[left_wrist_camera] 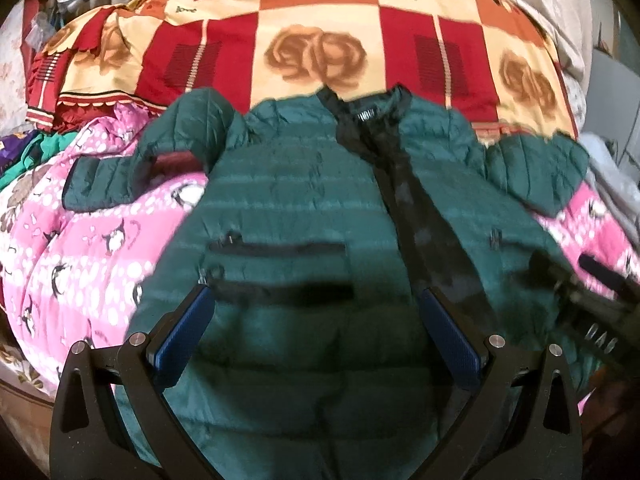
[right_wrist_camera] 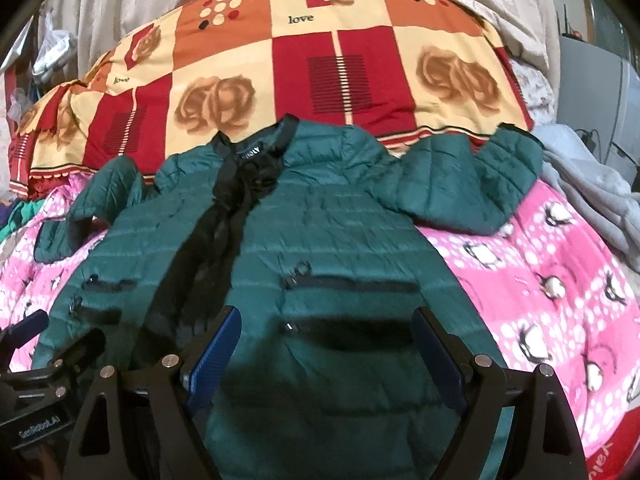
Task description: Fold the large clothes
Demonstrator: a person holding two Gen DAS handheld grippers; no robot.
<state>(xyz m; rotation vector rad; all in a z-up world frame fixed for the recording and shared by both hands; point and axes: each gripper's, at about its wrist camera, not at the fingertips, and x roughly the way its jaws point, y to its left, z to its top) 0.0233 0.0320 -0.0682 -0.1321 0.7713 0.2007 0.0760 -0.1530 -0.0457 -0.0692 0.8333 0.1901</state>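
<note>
A dark green quilted jacket (left_wrist_camera: 288, 208) lies front up on a pink penguin blanket (left_wrist_camera: 80, 264), collar far, black zipper line down its middle. Its sleeves are bent out to both sides. My left gripper (left_wrist_camera: 316, 300) is open, jaws wide, over the jacket's left front near the pocket zippers. My right gripper (right_wrist_camera: 326, 318) is open over the jacket (right_wrist_camera: 320, 232) at its right front pocket. The right gripper shows at the right edge of the left wrist view (left_wrist_camera: 600, 304); the left gripper shows at the lower left of the right wrist view (right_wrist_camera: 44, 352).
A red, orange and cream rose-patterned quilt (left_wrist_camera: 320, 40) lies beyond the collar, also in the right wrist view (right_wrist_camera: 320, 60). A grey cloth (right_wrist_camera: 592, 192) lies at the right. Mixed clothes (left_wrist_camera: 24, 152) pile at the left. The pink blanket (right_wrist_camera: 540, 272) extends right.
</note>
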